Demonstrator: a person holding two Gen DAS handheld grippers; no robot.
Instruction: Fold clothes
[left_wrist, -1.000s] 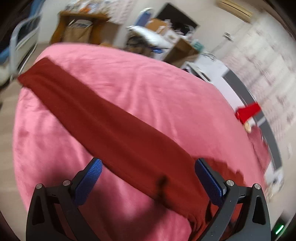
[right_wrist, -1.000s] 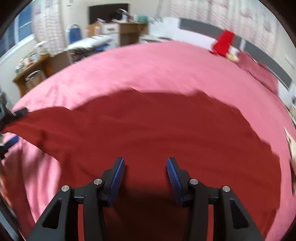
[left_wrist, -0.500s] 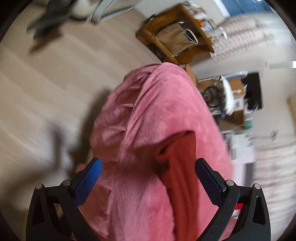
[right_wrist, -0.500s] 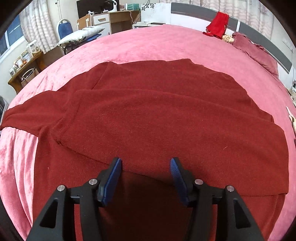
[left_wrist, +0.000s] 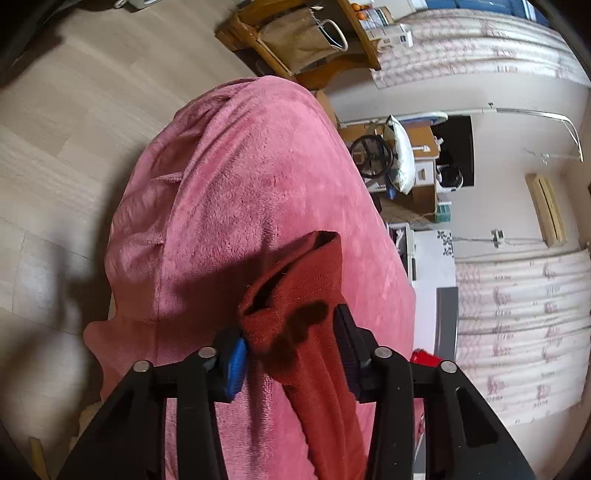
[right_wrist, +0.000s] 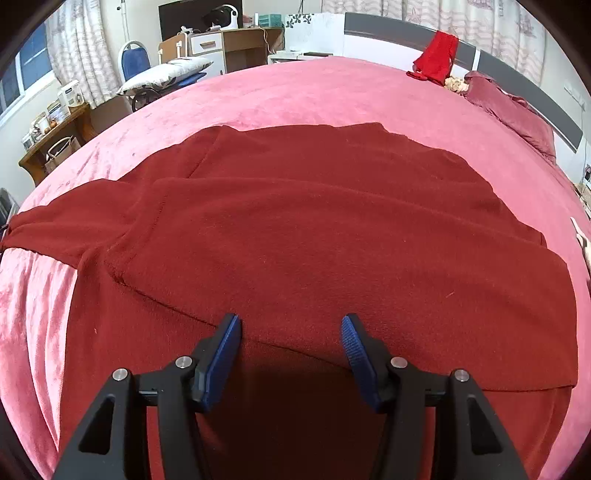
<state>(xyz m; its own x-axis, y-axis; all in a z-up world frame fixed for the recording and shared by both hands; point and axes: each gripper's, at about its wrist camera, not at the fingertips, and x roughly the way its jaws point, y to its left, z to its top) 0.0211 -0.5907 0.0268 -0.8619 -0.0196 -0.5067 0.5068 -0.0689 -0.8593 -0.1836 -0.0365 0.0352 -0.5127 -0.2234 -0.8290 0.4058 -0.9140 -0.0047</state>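
Note:
A dark red sweater (right_wrist: 314, 229) lies spread on the pink bed cover (right_wrist: 295, 96), one side folded over its body. Its long sleeve (right_wrist: 55, 225) runs left to the bed's corner. In the left wrist view the sleeve's cuff (left_wrist: 306, 280) is bunched between the jaws of my left gripper (left_wrist: 291, 343), which are closing, and both pads touch the fabric. My right gripper (right_wrist: 291, 332) hovers open over the near folded edge of the sweater with nothing pinched between its blue fingers (right_wrist: 221, 350).
The bed corner drops off to a wood floor (left_wrist: 74, 110). A wooden side table with a bag (left_wrist: 303, 37) stands beyond it. A bright red cloth (right_wrist: 437, 55) and a maroon pillow (right_wrist: 513, 110) lie by the headboard. A blue chair (right_wrist: 135, 62) and a desk are behind.
My left gripper swung along the sleeve to its cuff at the bed corner, rolled, and its jaws came together around the cuff. The right gripper's jaws widened a little.

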